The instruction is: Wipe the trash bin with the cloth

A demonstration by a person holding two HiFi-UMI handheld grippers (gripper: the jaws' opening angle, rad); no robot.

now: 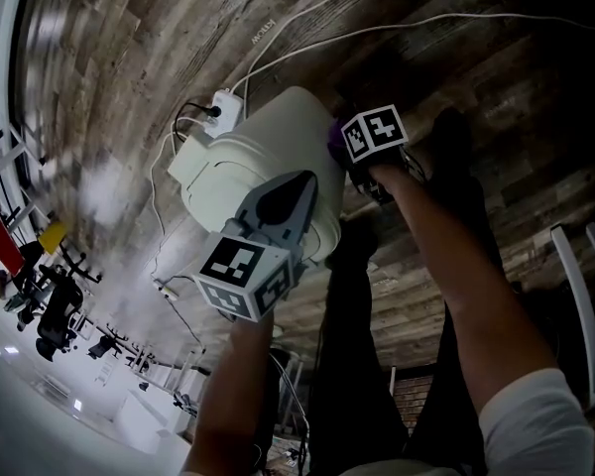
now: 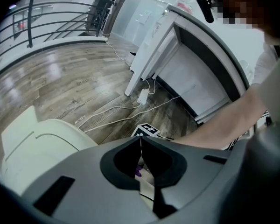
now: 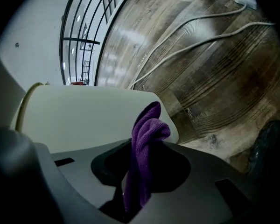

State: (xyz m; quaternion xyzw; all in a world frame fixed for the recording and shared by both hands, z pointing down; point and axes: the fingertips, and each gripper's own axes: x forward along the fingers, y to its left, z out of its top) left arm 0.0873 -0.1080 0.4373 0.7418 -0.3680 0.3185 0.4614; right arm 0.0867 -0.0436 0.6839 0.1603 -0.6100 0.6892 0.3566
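One cloth (image 3: 147,139), cream bin (image 3: 84,120), floor lettering (image 1: 261,31) unclear

Floor: grey-brown wood plank (image 1: 109,48), glossy, with a daylight glare patch at 9 o'clock in the head view. White cables (image 1: 377,23) run in from 1 o'clock to a white power strip (image 1: 226,109) (black plug seated in it). Black office chairs (image 1: 48,310) at 8 o'clock. In the left gripper view, there's a black railing (image 2: 31,17) at 10 o'clock and a white desk (image 2: 196,59) at 2 o'clock.
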